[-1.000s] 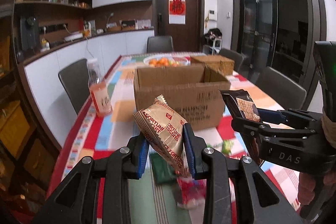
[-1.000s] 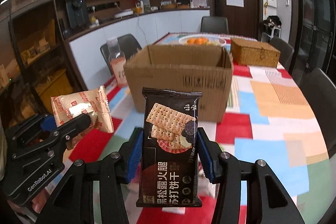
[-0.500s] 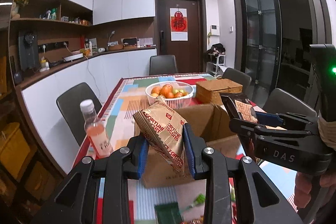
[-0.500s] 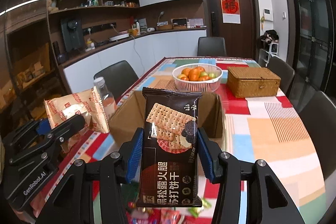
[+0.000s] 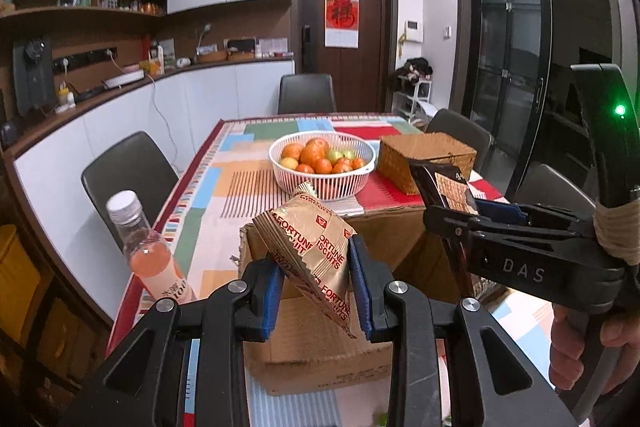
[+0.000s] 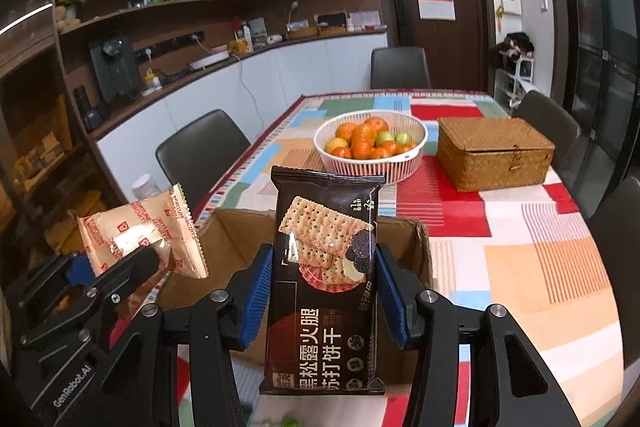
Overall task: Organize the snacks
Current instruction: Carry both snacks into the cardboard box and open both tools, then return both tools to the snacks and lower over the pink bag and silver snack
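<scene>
- Left gripper [image 5: 316, 279]: jaws clenched on a gold biscuit pack [image 5: 310, 243], held tilted above the box [image 5: 320, 339].
- Right gripper [image 6: 324, 291]: jaws clenched on a dark cracker pack [image 6: 326, 283], upright over the open box [image 6: 404, 251].
- Behind, on the table [image 6: 540, 267]: fruit basket [image 6: 370, 143], wicker case [image 6: 494, 153].
- Bottle [image 5: 150, 255] left of the box.

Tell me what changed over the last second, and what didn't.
Both grippers rose: the cardboard box, seen side-on and level before, now sits below them with its open top showing. Nothing was grabbed or released. The left gripper stays shut on the gold biscuit packet, the right gripper on the dark cracker packet.
</scene>
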The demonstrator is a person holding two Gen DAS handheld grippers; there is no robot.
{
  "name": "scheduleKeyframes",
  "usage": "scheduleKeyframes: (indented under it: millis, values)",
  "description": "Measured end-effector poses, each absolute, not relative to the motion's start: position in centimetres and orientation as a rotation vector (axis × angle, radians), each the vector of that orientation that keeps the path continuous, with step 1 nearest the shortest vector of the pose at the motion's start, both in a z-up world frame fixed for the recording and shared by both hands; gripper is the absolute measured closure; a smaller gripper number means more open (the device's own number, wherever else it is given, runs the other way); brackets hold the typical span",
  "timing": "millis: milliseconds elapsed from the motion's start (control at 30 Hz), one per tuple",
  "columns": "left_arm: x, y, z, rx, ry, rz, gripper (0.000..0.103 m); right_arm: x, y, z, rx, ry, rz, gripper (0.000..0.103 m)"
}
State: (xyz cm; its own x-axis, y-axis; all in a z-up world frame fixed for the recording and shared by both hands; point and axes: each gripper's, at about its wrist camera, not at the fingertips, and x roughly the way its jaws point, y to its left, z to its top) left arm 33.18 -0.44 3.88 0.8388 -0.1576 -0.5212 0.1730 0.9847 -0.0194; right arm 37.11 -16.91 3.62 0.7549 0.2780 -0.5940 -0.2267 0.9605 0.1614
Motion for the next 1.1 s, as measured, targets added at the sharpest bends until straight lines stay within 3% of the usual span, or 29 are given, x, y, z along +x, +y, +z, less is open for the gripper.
scheduleKeyframes:
  millis: [167, 233, 300, 500, 1100]
  values:
    - [35.0, -0.5, 3.0, 0.035, 0.588, -0.166, 0.069, 39.0, -16.5, 2.8, 0.076, 0.685, 0.260, 0.053]
    - [34.8, -0.5, 2.9, 0.044, 0.586, -0.136, 0.052, 39.5, -16.3, 2.5, 0.060, 0.691, 0.248, 0.052]
    - [34.0, -0.4, 3.1, 0.042, 0.561, -0.114, 0.045, 39.4, -16.3, 2.5, 0.050, 0.683, 0.226, 0.039]
    - [30.3, 0.1, 4.2, 0.043, 0.541, -0.113, 0.035, 36.2, -17.0, 3.2, 0.051, 0.632, 0.212, 0.037]
    - [17.3, -0.5, 5.7, 0.065, 0.500, -0.198, 0.029, 21.4, -17.5, 4.9, -0.041, 0.509, 0.265, 0.037]
